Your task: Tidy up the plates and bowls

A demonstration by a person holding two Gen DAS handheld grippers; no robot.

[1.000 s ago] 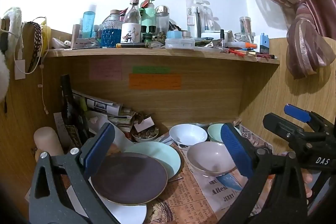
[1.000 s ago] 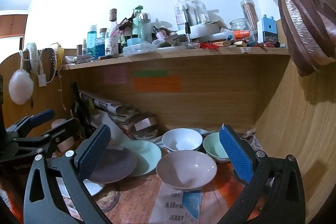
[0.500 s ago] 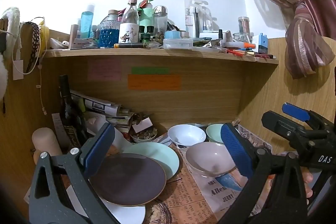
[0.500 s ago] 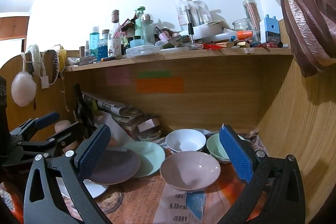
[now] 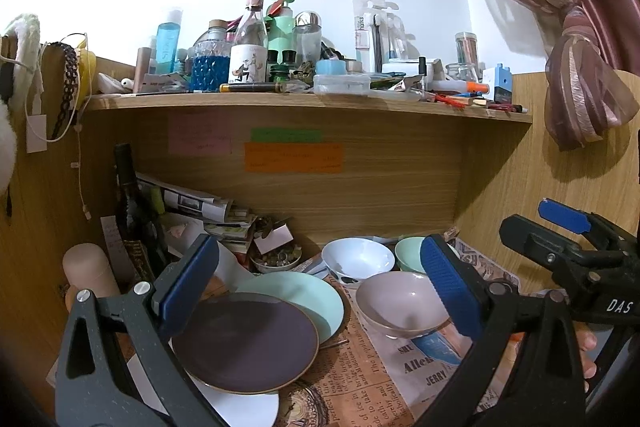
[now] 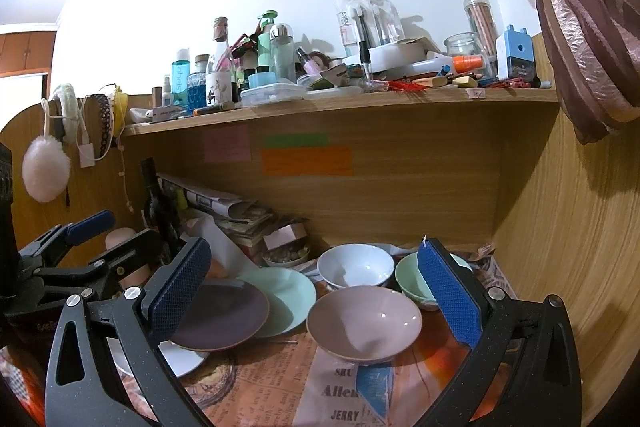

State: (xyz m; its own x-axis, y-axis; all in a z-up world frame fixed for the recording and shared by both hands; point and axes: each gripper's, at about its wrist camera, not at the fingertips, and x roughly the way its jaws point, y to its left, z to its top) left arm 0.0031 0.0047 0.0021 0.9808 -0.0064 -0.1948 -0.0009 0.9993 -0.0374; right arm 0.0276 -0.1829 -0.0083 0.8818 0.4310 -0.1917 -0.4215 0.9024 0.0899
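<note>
Both the left gripper and right gripper gape wide, empty. Pink bowl sits at six o'clock from the white bowl.

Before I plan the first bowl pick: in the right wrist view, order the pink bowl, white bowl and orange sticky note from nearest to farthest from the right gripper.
From the open right gripper:
1. Pink bowl, directly ahead between the fingers, on the newspaper.
2. White bowl, behind it, slightly left.
3. Orange sticky note, up on the back panel.
</note>
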